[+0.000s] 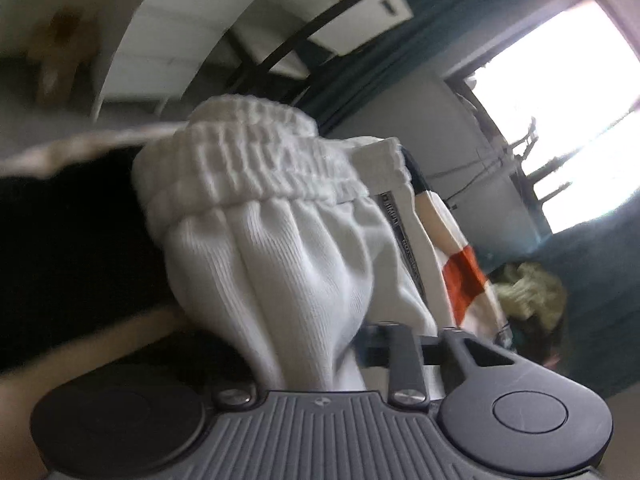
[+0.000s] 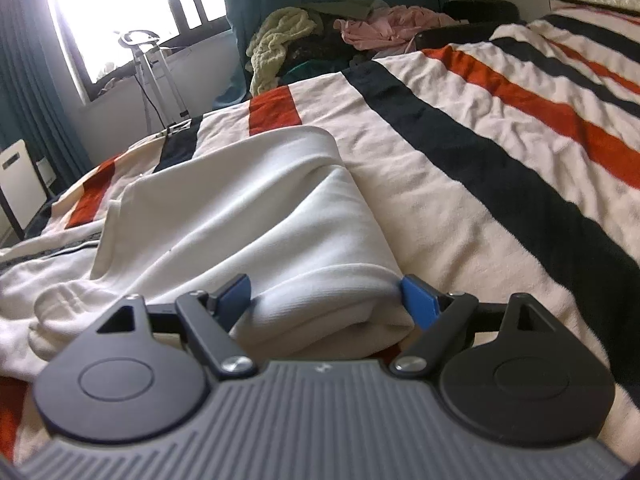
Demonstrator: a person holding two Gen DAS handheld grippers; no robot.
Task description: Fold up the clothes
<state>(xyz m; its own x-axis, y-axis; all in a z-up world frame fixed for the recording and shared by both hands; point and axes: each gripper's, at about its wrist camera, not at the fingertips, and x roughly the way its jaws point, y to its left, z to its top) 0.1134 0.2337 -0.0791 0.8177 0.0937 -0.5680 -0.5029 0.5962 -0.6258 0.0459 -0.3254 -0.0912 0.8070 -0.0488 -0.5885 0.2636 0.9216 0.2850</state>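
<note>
In the left wrist view, white trousers (image 1: 280, 260) with a ribbed elastic waistband (image 1: 260, 160) hang bunched in the air, close to the camera. My left gripper (image 1: 328, 360) is shut on this cloth, which hides its fingertips. In the right wrist view the same white garment (image 2: 240, 208) lies folded lengthwise on the striped bedspread (image 2: 500, 152). My right gripper (image 2: 326, 300) is open, and its blue pads (image 2: 420, 300) stand on either side of the folded near end without pinching it.
A pile of unfolded clothes (image 2: 320, 32) sits at the far end of the bed, by teal curtains (image 2: 24, 100). A metal stand (image 2: 156, 72) is under the bright window (image 2: 120, 8). A white panel (image 2: 16, 184) stands beside the bed's left edge.
</note>
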